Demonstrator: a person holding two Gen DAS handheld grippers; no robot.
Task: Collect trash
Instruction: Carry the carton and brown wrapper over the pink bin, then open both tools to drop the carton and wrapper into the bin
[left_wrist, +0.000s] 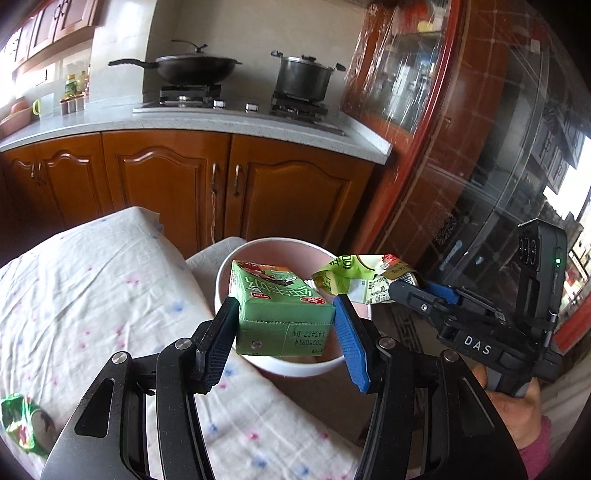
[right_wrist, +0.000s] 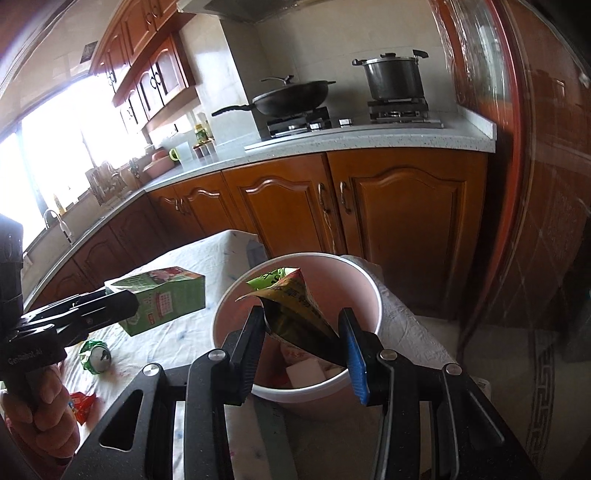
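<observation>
Our left gripper (left_wrist: 284, 325) clamps a green drink carton (left_wrist: 282, 314) between its pads, jaws partly apart, the carton hanging over the rim of the pink bin (left_wrist: 295, 367). Our right gripper (right_wrist: 301, 341) pinches a crumpled green and yellow wrapper (right_wrist: 295, 306) above the bin's mouth, where other scraps lie. Beside the bin, a crushed green can (right_wrist: 95, 355) and a red wrapper (right_wrist: 82, 404) rest on the flowered tablecloth (left_wrist: 92, 295).
</observation>
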